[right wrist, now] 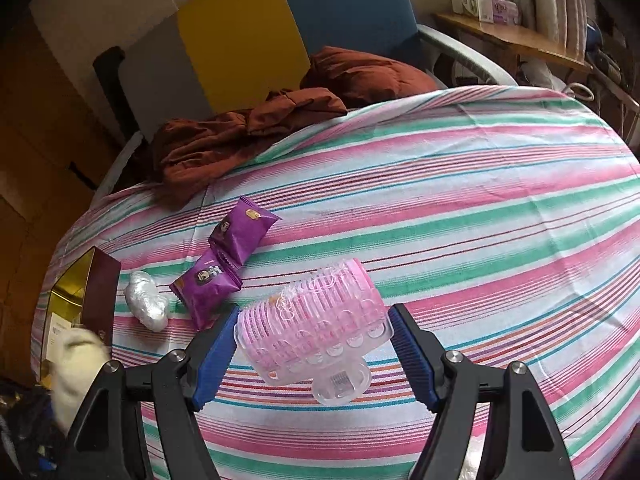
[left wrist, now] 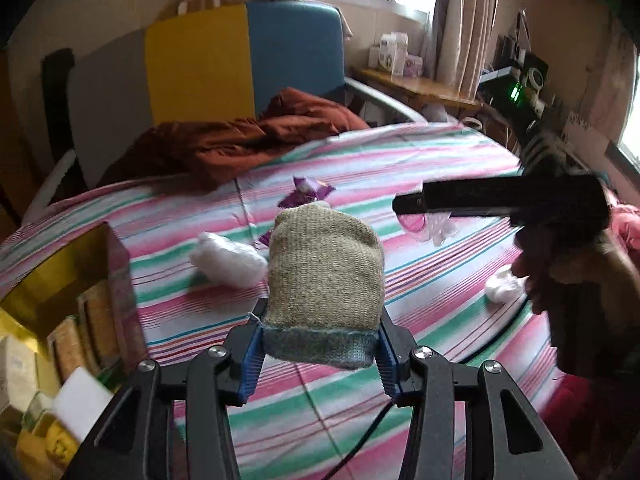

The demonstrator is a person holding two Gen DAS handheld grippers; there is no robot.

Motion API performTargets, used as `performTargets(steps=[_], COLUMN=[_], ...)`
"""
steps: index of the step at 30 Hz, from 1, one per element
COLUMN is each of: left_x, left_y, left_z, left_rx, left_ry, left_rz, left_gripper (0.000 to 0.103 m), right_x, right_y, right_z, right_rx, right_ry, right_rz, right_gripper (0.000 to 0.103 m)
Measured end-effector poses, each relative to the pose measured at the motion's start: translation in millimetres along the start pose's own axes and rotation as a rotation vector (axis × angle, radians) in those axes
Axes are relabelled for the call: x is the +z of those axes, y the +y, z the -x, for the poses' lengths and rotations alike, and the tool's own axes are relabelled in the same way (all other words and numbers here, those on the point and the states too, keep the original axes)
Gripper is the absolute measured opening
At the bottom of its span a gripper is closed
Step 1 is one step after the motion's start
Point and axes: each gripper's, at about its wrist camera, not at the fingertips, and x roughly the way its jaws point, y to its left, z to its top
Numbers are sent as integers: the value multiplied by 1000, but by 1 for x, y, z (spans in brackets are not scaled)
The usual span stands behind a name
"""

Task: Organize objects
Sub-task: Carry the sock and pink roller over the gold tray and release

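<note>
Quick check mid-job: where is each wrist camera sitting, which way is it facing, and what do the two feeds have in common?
Left wrist: on the left gripper, looking down and across the striped bed toward the headboard; its pads clamp a rolled sock; the right gripper and hand show at right.
Right wrist: on the right gripper, same heading; a pink hair roller sits between its pads.
Shared: striped sheet, rust blanket, purple snack packets, gold box.

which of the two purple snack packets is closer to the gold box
The lower purple packet, beside the silver wrapped lump; the other purple packet lies farther up the bed.
</note>
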Motion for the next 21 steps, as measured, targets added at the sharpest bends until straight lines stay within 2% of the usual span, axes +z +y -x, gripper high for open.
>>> performTargets(steps=[7,15,21], left_x=[-7,-29,-51], left_y=[22,77,135], left_z=[44,84,105], left_rx=[13,62,133], left_ry=[-60,-88,-93], left_rz=[33,136,251], left_gripper=[48,49,49], right_x=[-3,-7,-13], right_y=[5,10,38], right_z=[-4,-3,9], right_rx=[-62,-122,-61], right_ry=[6,4,-14], right_rz=[28,38,49], right_gripper=[75,75,75])
